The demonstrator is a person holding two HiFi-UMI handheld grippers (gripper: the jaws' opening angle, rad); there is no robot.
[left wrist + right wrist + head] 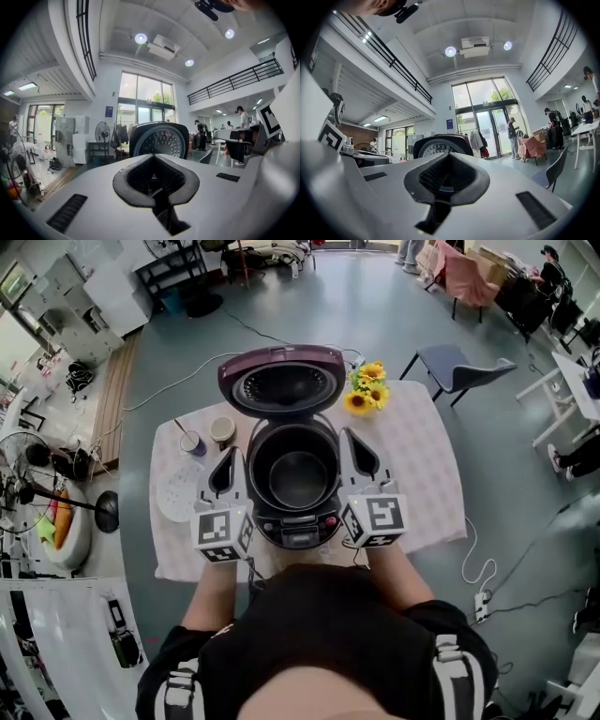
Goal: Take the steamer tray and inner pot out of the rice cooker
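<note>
From the head view: shows a rice cooker (298,521) mid-table with its lid (281,381) tipped up and back, and the inner pot (298,474) seated in the body, dark and round, with no tray over it. Shows a white dotted disc (176,491) flat on the tablecloth (422,474) just left of the cooker, probably the steamer tray, already out. Places the left gripper (228,463) just beside the cooker's left flank and the right gripper (359,454) just beside its right flank, both pointing away from the person. Leaves the pot between the 2, about equally near each, to the right of the left gripper and to the left of the right one. Puts 2 cups (222,430) and yellow flowers (367,388) farther back. From the left gripper view: shows jaws pressed together on nothing, the lid's underside ahead, the pot below sight. From the right gripper view: shows jaws likewise closed and empty, the lid ahead and a little left. Calls next, by judgement, for parting the jaws and turning inward to the pot's rim, likely 1 gripper per side. Offers no long axis to line up, being round.
</note>
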